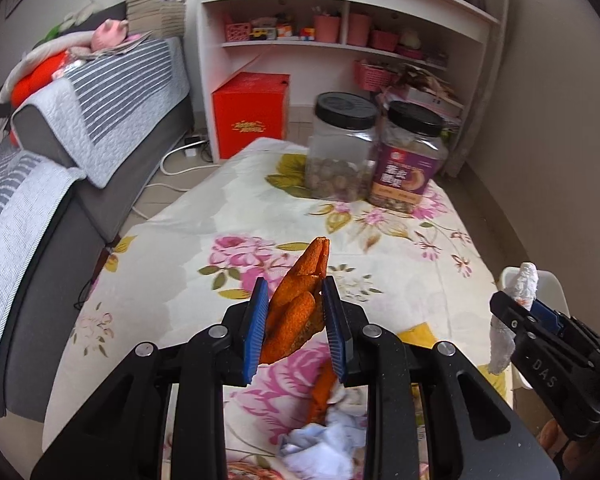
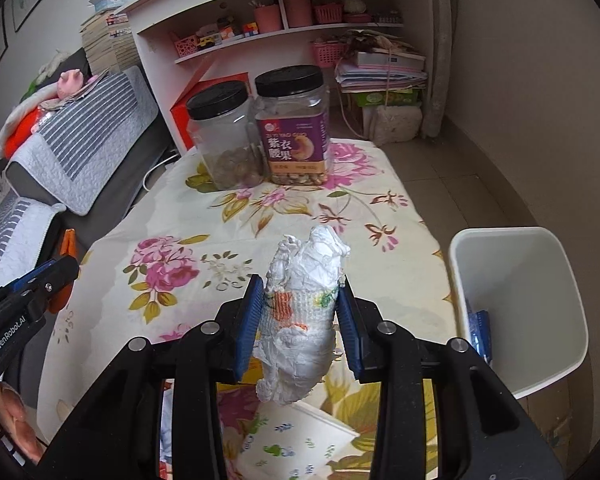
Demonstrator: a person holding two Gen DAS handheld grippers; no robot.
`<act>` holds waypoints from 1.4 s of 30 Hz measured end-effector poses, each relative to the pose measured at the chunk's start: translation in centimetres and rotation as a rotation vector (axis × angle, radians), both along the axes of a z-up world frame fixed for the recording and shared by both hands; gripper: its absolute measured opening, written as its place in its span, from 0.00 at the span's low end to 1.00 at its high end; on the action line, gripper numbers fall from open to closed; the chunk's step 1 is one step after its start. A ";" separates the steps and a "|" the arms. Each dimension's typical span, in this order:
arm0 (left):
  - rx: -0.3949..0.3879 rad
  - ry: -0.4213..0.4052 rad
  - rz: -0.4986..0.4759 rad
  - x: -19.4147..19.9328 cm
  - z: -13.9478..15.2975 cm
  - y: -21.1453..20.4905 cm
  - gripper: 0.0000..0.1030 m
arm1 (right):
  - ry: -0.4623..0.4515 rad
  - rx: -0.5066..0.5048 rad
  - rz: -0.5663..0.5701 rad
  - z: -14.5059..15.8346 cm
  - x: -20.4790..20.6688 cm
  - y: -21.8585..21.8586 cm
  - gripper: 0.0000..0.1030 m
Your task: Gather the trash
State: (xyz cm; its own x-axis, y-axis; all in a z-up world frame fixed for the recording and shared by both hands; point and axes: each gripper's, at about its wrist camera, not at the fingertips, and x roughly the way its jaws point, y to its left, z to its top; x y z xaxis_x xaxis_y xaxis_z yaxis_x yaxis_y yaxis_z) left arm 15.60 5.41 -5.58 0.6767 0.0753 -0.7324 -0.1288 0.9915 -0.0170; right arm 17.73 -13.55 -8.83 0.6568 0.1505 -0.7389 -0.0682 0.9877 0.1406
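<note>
My left tongs point(image 1: 294, 312) are clamped on a piece of orange peel, dimpled and curled point(image 1: 300, 304), with both blue ribbed pads pressing its sides and its tip standing up past the fingertips. It hangs clear above the counter with the cream, pink-flowered cloth point(image 1: 204, 248). Under these tongs, on the cloth, I see another strip of orange peel point(image 1: 324, 390) touching a crumpled pale blue-white tissue point(image 1: 320, 440).

My right tongs point(image 2: 300, 312) grip a crumpled white paper wad with small orange and green print point(image 2: 300, 320) — the pads squeeze it at its middle, and both its ends stick out beyond them. It too is off the cloth. Just beside these tongs on the right stands the white plastic waste bin with rounded corners point(image 2: 572, 320), lower than the counter edge, with something blue lying against its inner wall. I cannot tell what it is.

From the left camera the right tongs show at the right edge, the wad upright in them, the bin rim behind.

At the far end of the counter two clear plastic jars with black screw lids stand touching — an unlabelled one point(image 2: 228, 140) and one with a purple label point(image 2: 296, 128). A flat paper with a small blue and green print point(image 2: 300, 440) lies on the cloth beneath the right tongs.
</note>
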 end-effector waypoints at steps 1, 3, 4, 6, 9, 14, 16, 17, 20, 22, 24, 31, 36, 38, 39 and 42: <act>0.000 -0.001 -0.010 0.1 0.1 -0.7 0.27 | 0.000 0.008 -0.007 0.1 0.0 -0.5 0.34; -0.001 -0.002 -0.028 0.4 0.1 -1.9 0.27 | 0.004 0.018 -0.015 0.2 -0.2 -1.3 0.34; -0.001 -0.001 -0.035 0.4 0.1 -2.3 0.27 | 0.002 0.016 -0.022 0.4 -0.2 -1.9 0.34; -0.002 -0.001 -0.054 0.6 -0.1 -3.6 0.27 | -0.006 0.008 -0.036 0.5 -0.4 -2.6 0.34; 0.000 0.000 -0.082 0.8 -0.3 -5.4 0.27 | -0.011 0.003 -0.056 0.7 -0.6 -3.9 0.34; -0.002 0.003 -0.123 1.2 -0.6 -8.2 0.27 | -0.015 0.014 -0.110 1.1 -0.8 -7.1 0.34; -0.003 0.002 -0.138 1.3 -0.7 -9.3 0.27 | -0.017 0.018 -0.131 1.2 -0.9 -8.5 0.34; -0.004 0.001 -0.143 1.4 -0.8 -9.7 0.27 | -0.017 0.018 -0.141 1.2 -0.9 -9.0 0.34; -0.003 0.002 -0.163 1.6 -0.9 -11.0 0.27 | -0.015 0.024 -0.172 1.2 -0.9 -10.8 0.34; -0.005 0.003 -0.172 1.7 -1.0 -11.7 0.27 | -0.016 0.026 -0.199 1.2 -1.0 -12.1 0.34; -0.003 0.004 -0.183 1.7 -1.1 -12.5 0.27 | -0.015 0.028 -0.222 1.2 -1.1 -13.2 0.34; 0.012 -0.018 -0.172 1.9 -0.8 -12.5 0.27 | 0.083 -0.029 -0.105 -0.5 0.3 -13.0 0.57; -0.008 0.005 -0.143 2.4 -0.7 -10.2 0.27 | 0.144 -0.218 0.164 -4.2 1.3 -7.4 0.58; -0.015 0.014 -0.134 2.4 -0.8 -9.3 0.27 | 0.168 -0.294 0.296 -6.1 1.5 -4.8 0.58; -0.014 0.016 -0.134 2.4 -0.9 -9.0 0.27 | 0.181 -0.315 0.337 -6.6 1.6 -4.1 0.59; -0.005 0.017 -0.133 2.1 -1.0 -8.1 0.28 | 0.209 -0.384 0.436 -8.4 2.0 -2.0 0.59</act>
State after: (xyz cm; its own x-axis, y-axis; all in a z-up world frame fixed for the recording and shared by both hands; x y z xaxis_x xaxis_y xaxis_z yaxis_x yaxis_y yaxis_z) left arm 17.74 -2.69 -6.57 0.6682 -0.0178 -0.7438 0.0035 0.9998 -0.0207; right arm 19.69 -15.51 -17.22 0.4303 0.0698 -0.9000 -0.4862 0.8580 -0.1659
